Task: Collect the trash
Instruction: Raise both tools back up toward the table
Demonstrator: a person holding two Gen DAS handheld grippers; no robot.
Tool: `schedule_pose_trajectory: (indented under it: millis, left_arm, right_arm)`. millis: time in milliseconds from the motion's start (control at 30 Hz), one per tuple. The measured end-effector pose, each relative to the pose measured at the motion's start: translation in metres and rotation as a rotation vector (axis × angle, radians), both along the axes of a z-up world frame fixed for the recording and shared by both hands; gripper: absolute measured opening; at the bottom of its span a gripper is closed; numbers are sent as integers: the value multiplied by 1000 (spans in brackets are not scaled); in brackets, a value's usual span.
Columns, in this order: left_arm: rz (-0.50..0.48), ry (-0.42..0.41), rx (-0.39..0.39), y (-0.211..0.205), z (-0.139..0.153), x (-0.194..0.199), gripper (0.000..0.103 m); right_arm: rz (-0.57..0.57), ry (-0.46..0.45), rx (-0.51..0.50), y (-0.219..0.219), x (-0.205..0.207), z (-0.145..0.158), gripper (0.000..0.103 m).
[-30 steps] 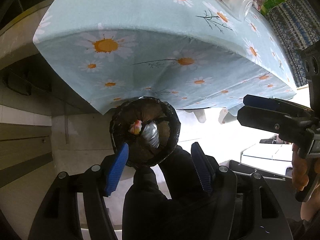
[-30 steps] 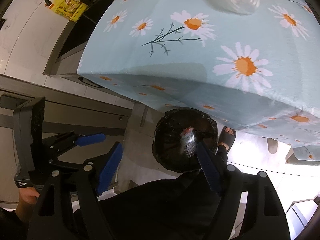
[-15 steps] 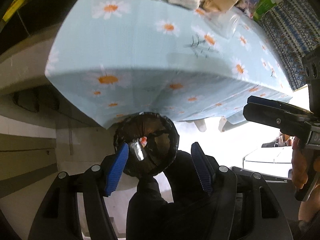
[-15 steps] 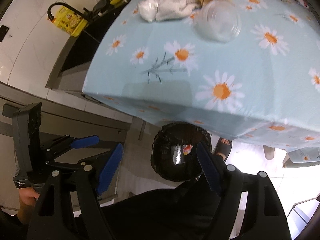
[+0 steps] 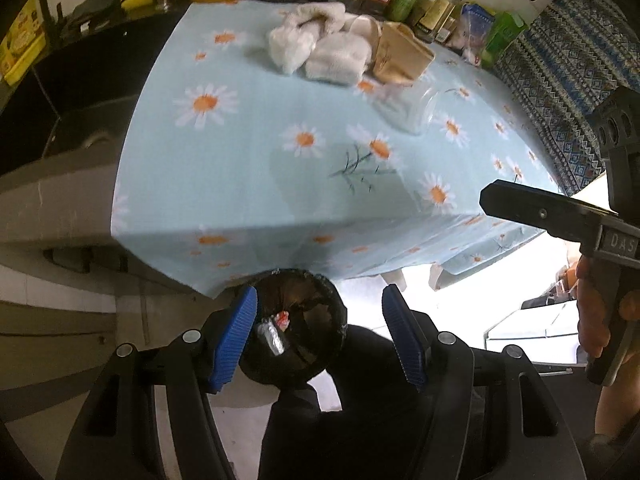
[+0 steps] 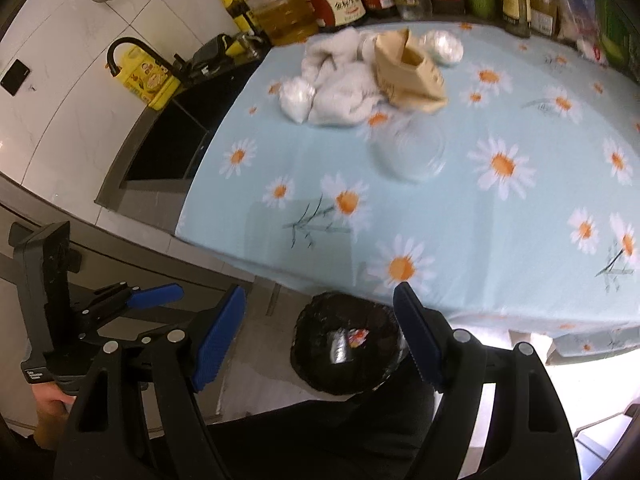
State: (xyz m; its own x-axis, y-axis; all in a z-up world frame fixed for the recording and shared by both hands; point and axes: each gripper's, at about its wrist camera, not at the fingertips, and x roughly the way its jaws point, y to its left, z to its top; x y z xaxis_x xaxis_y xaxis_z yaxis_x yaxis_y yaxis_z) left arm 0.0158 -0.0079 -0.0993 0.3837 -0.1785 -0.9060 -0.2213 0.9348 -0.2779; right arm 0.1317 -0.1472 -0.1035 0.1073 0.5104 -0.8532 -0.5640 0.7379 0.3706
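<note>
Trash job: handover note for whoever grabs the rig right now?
Left gripper: open, empty, above the bin.
Right gripper: open, empty, beside the left one.
Bin: on the floor at the table's near edge, black liner, a silvery wrapper and a small red-and-white scrap inside.
Done: those two pieces binned.
Left: on the table, paper bag, crumpled white cloth, two white wads, clear plastic cup on its side.

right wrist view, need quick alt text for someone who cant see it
An open, empty right gripper hangs above a black-lined trash bin holding some litter, beside a daisy-print tablecloth bearing white towels, a torn paper bag and a clear jar.
</note>
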Motion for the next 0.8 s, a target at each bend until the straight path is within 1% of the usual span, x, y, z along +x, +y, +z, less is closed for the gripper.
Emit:
schedule_pose_trajectory:
  millis: [267,533,633,667,700,800]
  left_arm:
    - [1,-17,15,2,13,28,63]
    - [35,-15,37,12,19,62,63]
    - [50,-11,48,15,21,71,63]
    - [57,-6,54,17,21,75,66]
    - [66,-6,59,19,22,79,72]
    - [85,-1,59,23,23,88,72]
  right_arm:
    - [-14,-24,-8,-5,35,6,76]
    - [-4,-7,-27,-2,76,-6,76]
    - [3,-7,-34,1,94,-11,79]
    - [4,-5,-38,2,99,-13,79]
    - [8,1,-39,4,105,-16,79]
    - [24,21,-48,11,119,-25,79]
